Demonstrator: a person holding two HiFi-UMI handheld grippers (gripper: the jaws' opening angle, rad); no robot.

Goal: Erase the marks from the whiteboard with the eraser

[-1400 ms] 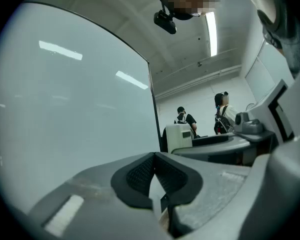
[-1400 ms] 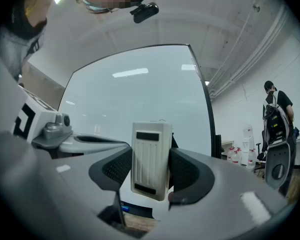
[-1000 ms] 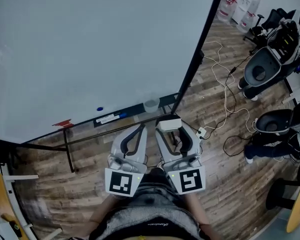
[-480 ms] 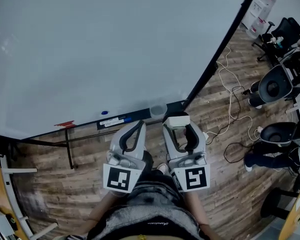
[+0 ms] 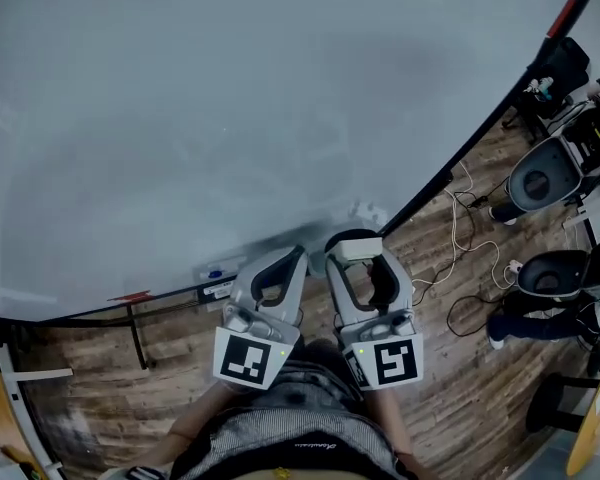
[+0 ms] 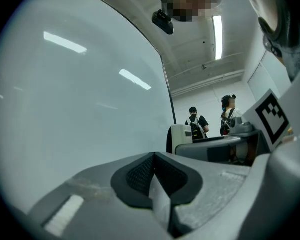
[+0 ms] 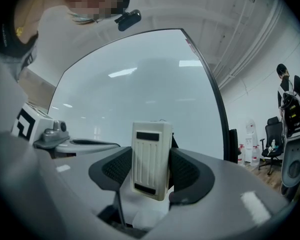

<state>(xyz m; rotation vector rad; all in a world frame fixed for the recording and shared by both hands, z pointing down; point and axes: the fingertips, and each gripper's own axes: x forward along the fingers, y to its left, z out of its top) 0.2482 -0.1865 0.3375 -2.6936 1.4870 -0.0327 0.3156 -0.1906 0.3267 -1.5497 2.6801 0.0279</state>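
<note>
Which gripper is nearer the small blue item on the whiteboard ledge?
Left. The left gripper sits just right of the blue item; the right gripper, holding the eraser, is farther right.

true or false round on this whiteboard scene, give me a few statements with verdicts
1. The right tongs are shut on the eraser. True.
2. The left tongs hold a marker. False: they are shut, with nothing between them.
3. The eraser is black. False: it is a cream-white block.
4. Cables lie on the wooden floor to the right of the whiteboard. True.
</note>
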